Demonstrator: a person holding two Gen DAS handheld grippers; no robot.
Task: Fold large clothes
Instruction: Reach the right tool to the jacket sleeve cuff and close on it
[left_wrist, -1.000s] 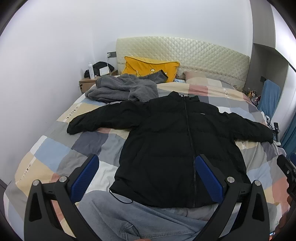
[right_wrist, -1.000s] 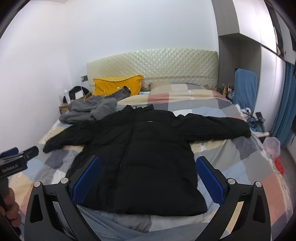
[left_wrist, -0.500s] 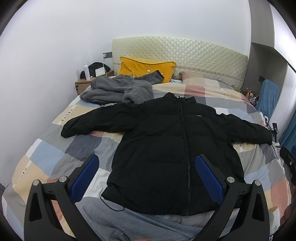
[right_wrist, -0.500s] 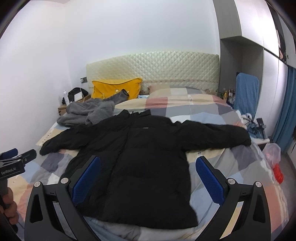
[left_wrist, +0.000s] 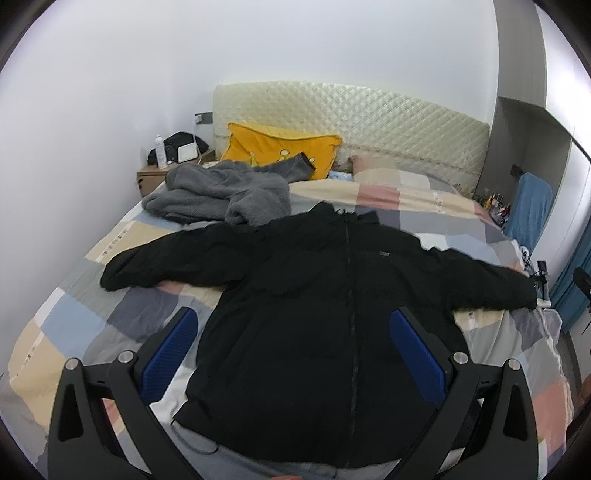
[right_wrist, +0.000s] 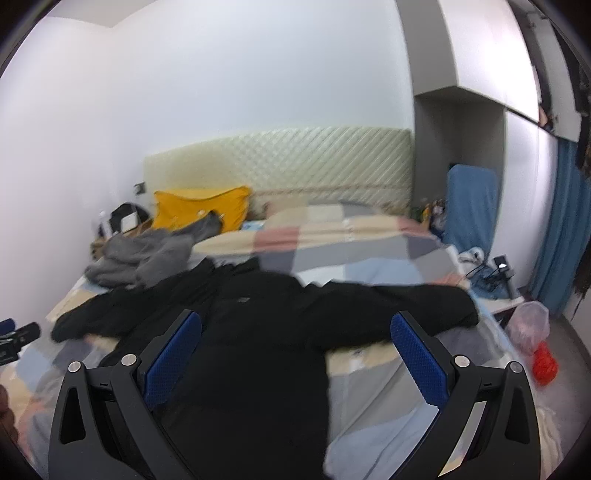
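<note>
A black puffer jacket (left_wrist: 332, 317) lies flat on the bed, front up, zipper closed, both sleeves spread out to the sides. It also fills the lower middle of the blurred right wrist view (right_wrist: 266, 339). My left gripper (left_wrist: 295, 350) hovers open above the jacket's lower body, holding nothing. My right gripper (right_wrist: 295, 350) hangs open over the jacket's right half, also holding nothing. The left gripper's black tip (right_wrist: 18, 338) shows at the left edge of the right wrist view.
A patchwork quilt (left_wrist: 74, 321) covers the bed. A grey fleece garment (left_wrist: 221, 195) and a yellow pillow (left_wrist: 280, 151) lie near the quilted headboard (left_wrist: 369, 122). Light grey fabric (left_wrist: 229, 465) lies under the jacket's hem. A nightstand (left_wrist: 155, 177) stands left; a blue chair (right_wrist: 469, 210) right.
Both grippers have drawn back and risen, so the jacket looks smaller and lower in view. The right wrist view has swung right and is motion-blurred. Both stay open.
</note>
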